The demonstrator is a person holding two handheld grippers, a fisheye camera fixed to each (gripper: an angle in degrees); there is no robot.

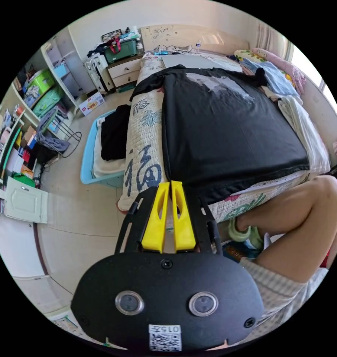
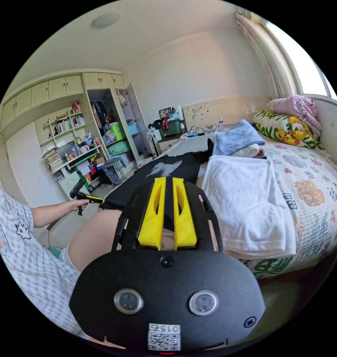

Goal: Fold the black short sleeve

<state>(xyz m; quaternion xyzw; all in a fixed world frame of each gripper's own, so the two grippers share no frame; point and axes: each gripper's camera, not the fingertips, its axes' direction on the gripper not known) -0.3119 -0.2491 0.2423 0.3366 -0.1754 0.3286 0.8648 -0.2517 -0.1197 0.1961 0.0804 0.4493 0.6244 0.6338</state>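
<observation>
The bed (image 1: 142, 148) has a quilted cover with printed characters and flowers. On it the black short sleeve (image 1: 227, 134) lies spread flat, its hem at the near edge and its collar toward the far headboard (image 1: 198, 37). Just beside it, on the right, lies a white garment (image 2: 246, 200), spread and reaching the near edge. Farther on this side are a folded blue cloth (image 2: 237, 139) on a small pile, and bundled bedding (image 2: 287, 130), green-yellow and pink, near the window wall. On the floor (image 1: 83, 223) at the left of the bed stands a blue basket (image 1: 87, 156) with dark and light clothes.
</observation>
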